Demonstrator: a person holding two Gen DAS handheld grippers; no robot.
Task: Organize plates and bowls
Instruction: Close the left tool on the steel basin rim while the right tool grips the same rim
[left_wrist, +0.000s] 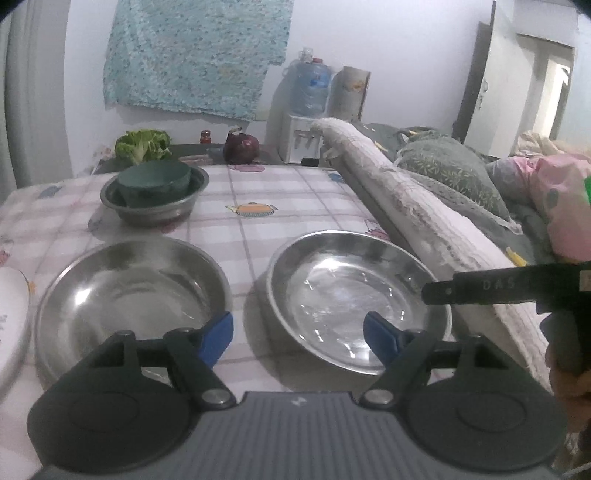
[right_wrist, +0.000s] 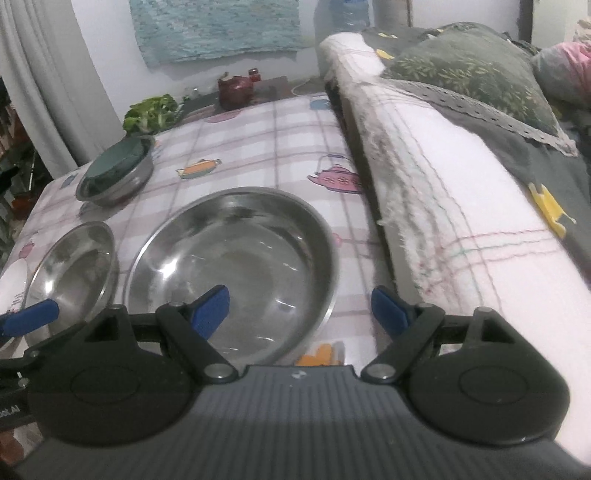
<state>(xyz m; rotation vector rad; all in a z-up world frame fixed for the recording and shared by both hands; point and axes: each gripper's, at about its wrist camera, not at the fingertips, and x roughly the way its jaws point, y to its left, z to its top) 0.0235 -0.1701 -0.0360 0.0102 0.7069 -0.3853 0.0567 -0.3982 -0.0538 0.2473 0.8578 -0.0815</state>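
Behind the two empty steel plates (left_wrist: 133, 295) (left_wrist: 354, 295), one steel bowl (left_wrist: 155, 199) holds a green bowl (left_wrist: 155, 181). Left gripper (left_wrist: 299, 332) and right gripper (right_wrist: 299, 306) are spread, pinching nothing.

Setting: lived-in home room, dining and sleeping combined. Evidence: table under teapot-print checked cloth (left_wrist: 258, 192); steel dishes; leafy greens (left_wrist: 142, 144); water dispenser with blue bottle (left_wrist: 310, 88); bed alongside with pillow (left_wrist: 454, 170) and rolled bedding; curtain; open doorway.

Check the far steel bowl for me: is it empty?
No, the far steel bowl holds a dark green bowl nested inside it, seen plainly in the left wrist view.
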